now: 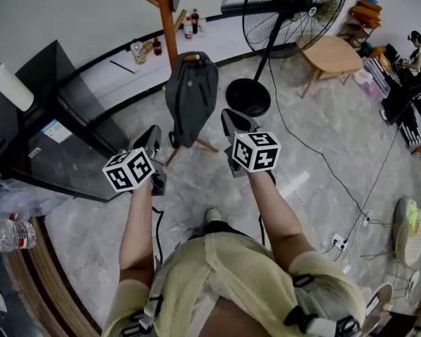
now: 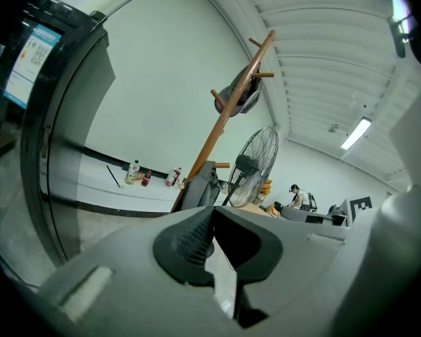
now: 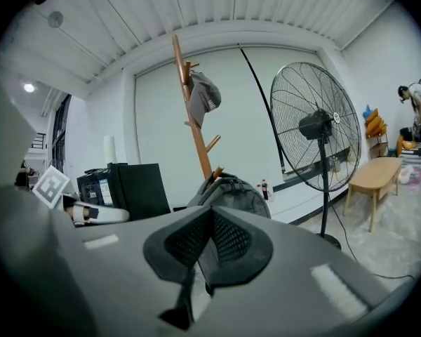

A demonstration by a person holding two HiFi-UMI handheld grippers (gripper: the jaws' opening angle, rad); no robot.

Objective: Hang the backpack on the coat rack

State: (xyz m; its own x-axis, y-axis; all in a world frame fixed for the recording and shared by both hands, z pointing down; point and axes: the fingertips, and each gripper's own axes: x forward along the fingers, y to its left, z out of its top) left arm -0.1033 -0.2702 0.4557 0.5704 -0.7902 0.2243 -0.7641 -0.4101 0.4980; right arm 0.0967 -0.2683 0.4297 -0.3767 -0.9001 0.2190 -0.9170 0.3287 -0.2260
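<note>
A grey backpack hangs by its top from a low peg of the wooden coat rack, clear of the floor. My left gripper and right gripper sit just short of it, one on each side, both shut and empty, touching nothing. The left gripper view shows its closed jaws below the backpack and the rack. In the right gripper view the shut jaws point at the backpack, with the rack's pole rising behind it.
A big standing fan has its round base just right of the rack. A black cabinet stands left. A cap hangs high on the rack. Bottles line the wall ledge. A wooden table and floor cables lie right.
</note>
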